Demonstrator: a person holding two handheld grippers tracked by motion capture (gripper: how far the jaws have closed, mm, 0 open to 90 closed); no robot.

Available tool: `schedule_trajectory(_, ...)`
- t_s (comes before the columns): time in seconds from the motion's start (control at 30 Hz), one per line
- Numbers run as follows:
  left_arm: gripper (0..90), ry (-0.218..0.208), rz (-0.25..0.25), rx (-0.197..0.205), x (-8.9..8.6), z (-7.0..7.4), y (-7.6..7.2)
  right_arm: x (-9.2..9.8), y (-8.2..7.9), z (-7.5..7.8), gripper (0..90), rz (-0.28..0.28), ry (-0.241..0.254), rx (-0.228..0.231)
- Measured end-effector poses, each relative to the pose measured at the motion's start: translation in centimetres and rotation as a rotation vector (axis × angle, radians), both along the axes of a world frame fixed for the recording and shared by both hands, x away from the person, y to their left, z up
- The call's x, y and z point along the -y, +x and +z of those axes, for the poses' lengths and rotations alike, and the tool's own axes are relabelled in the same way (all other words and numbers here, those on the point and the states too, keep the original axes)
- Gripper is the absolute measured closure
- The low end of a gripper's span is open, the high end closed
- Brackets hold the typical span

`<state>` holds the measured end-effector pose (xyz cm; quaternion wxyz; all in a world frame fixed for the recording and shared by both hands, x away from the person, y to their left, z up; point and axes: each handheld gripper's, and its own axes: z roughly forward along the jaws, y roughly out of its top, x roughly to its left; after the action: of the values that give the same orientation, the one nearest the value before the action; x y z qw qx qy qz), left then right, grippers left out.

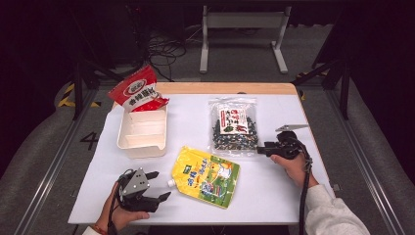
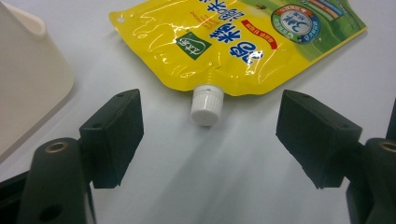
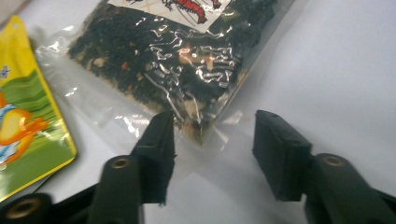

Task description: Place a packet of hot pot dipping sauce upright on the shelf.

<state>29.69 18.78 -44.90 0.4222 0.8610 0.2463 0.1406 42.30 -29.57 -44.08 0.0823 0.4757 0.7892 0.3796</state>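
The right gripper stands half open around the clear seaweed bag's corner, ready to pinch it; the left gripper gapes empty before the yellow pouch's white cap.

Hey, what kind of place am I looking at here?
Probably a lab or recording room, not a kitchen: a white-topped table stands on grey floor among dark stands and loose cables, and a person works over snack packets with the left gripper and right gripper.

Room was dark. Grey floor surrounded the white surface; a grey metal stand and loose cables lay beyond its far edge.
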Motion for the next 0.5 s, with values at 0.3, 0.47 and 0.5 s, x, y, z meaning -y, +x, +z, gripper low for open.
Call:
schedule_trajectory(0.3,23.2,-0.002,-0.017,-0.001,0.4,0.0,0.0,-0.3,-0.5,-0.7,41.7,0.005,0.117,-0.084)
schedule_trajectory(0.47,23.2,0.0,-0.03,-0.011,0.7,-0.2,0.2,-0.7,-0.5,-1.0,59.1,0.003,0.125,-0.077)
schedule_trajectory(0.5,23.0,-0.001,-0.035,-0.01,0.8,-0.2,0.2,-0.7,-0.4,-1.0,61.4,0.0,0.129,-0.078)
